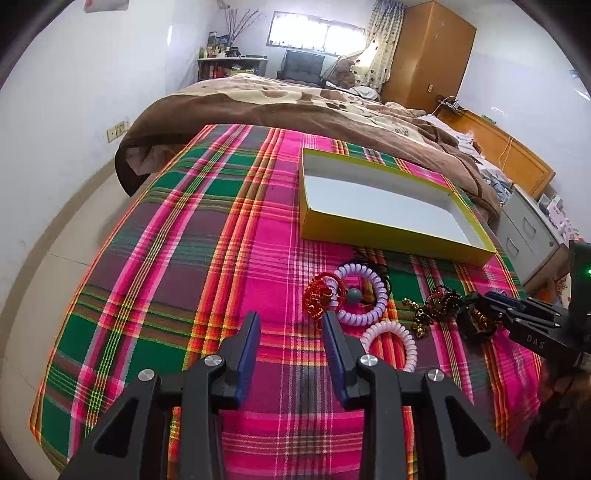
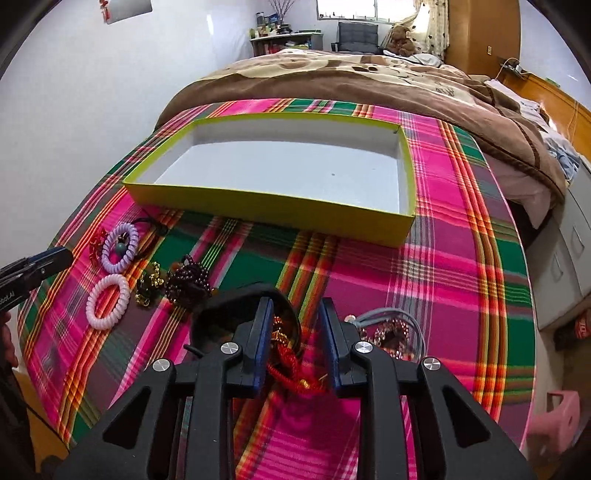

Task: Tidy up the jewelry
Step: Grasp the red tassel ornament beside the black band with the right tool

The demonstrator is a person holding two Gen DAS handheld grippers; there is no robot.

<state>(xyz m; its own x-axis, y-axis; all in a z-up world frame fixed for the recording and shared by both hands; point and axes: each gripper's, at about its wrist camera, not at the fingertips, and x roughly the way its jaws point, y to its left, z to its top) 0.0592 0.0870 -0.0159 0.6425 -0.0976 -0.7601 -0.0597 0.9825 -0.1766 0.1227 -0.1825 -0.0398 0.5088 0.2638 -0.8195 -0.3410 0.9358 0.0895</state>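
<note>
1. Covering most of both views, a plaid cloth (image 1: 177,229) in pink, green and orange lies over the bed; a brown blanket (image 1: 280,99) sits behind it, a wooden wardrobe (image 1: 432,55) and a bright window (image 1: 314,33) beyond.
2. Yellow-sided box (image 2: 266,206), white inside, shallow and rectangular, rests on the cloth with nothing in it; jewelry lies just in front of it.
3. Left gripper (image 1: 290,321): jaws wide apart, holding nothing, tips just beside the red-and-gold ornament (image 1: 317,295) and the lilac spiral band (image 1: 360,291).
4. Right gripper (image 2: 295,306): jaws moderately apart, straddling a red cord with gold beads (image 2: 291,354) and the edge of a black band (image 2: 229,299); contact with the pads cannot be told.
5. Pink spiral band (image 2: 107,301), coiled plastic, lies near the lilac one, apart from it.
6. Dark bead bracelet (image 2: 188,280) and gold chain (image 2: 147,284) lie side by side.
7. Grey cord with sparkly beads (image 2: 391,328) lies right of the right gripper.
</note>
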